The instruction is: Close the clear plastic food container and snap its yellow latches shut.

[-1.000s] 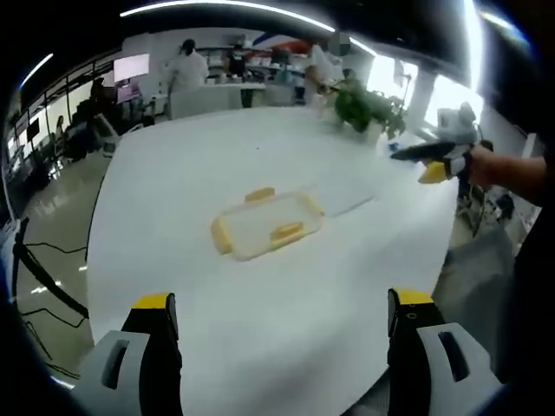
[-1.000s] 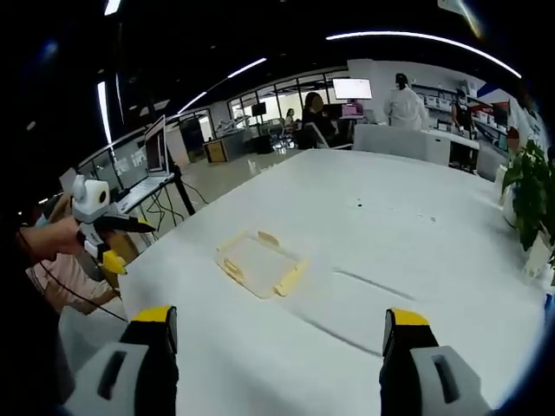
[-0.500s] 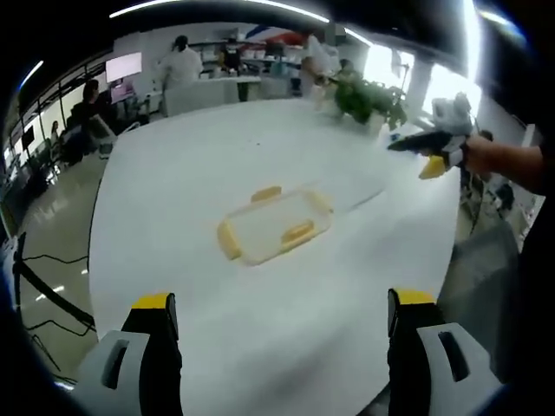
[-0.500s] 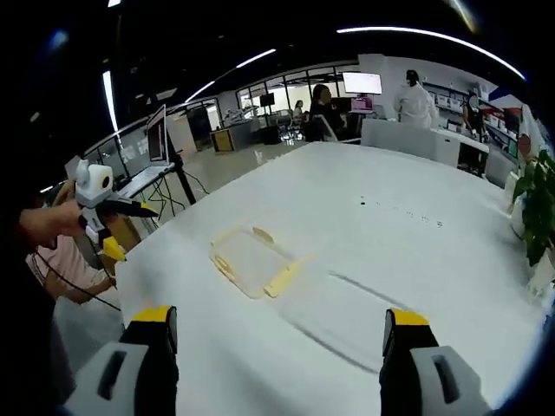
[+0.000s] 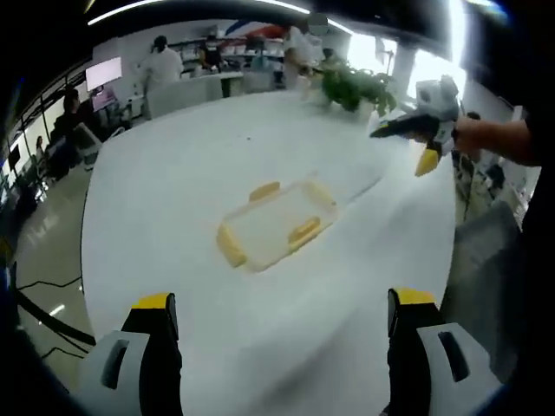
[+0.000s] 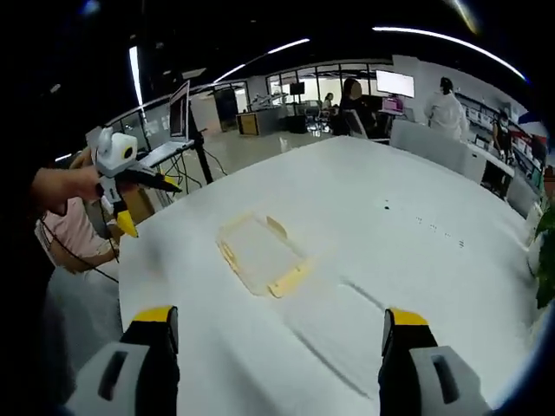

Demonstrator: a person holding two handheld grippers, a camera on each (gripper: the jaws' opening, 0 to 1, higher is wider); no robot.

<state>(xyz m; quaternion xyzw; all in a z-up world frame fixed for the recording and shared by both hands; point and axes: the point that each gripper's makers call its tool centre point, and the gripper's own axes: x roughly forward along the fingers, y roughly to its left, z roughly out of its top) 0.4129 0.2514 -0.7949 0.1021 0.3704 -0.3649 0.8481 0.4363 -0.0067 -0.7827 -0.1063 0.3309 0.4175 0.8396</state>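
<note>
Large white table (image 5: 173,173) (image 6: 451,260), rounded at the near end, in an open-plan office. Clear rectangular plastic food container (image 5: 276,227) (image 6: 257,253) with yellow latches (image 5: 303,230) (image 6: 287,280), lying flat on the table's middle stretch, well in from every edge and nearer the rounded end than the far end; nothing touches it. Flat clear plastic lid (image 5: 351,184) (image 6: 342,325), faint against the white surface, just beside the container on the side toward the table's right edge in the left gripper view; whether it touches the container cannot be told. Left gripper (image 5: 282,325) (image 6: 149,180), grey body with yellow-tipped black jaws: jaws spread wide, nothing between them, held over the near rounded edge. Right gripper (image 6: 276,329) (image 5: 401,132), same build: jaws likewise parted and unladen, held off the table's right edge by a hand (image 5: 475,139). Green potted plant (image 5: 351,87) at the far right corner. People in white coats (image 5: 160,62) stand beyond the far edge.
</note>
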